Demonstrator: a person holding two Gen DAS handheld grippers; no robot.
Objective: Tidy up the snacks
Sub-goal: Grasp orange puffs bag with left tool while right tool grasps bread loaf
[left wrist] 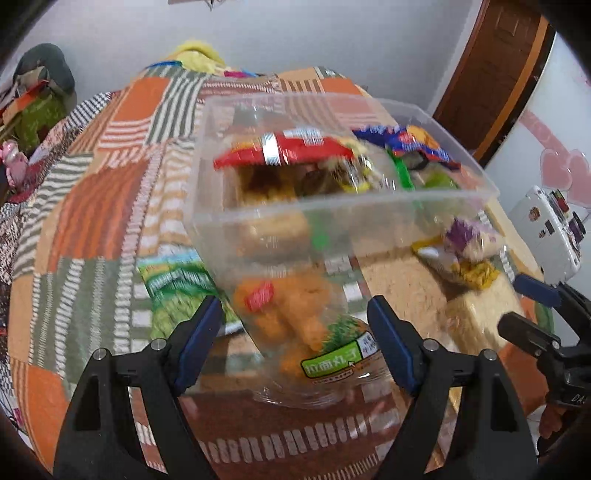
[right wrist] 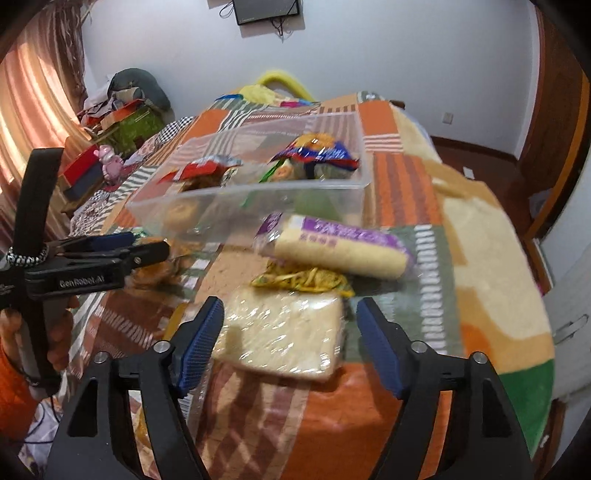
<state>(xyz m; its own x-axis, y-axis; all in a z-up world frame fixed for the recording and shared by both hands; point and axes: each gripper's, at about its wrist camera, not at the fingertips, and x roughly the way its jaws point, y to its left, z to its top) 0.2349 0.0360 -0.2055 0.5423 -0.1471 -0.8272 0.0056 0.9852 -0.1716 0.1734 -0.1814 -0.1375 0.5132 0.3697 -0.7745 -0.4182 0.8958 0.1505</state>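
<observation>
Left tool (left wrist: 295,325) spread, orange snack bag (left wrist: 291,317) between its pads, untouched; right tool (right wrist: 290,328) spread, wrapped bread (right wrist: 284,332) at twelve o'clock.

Likely home bedroom: patchwork bedspread (right wrist: 406,177), curtains (right wrist: 33,110), wall TV (right wrist: 267,11).

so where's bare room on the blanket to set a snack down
Free: the blanket right of the purple-labelled roll, and left of the clear bin. Crowded: directly before the bin, where roll, yellow packet and wrapped bread cluster.
</observation>
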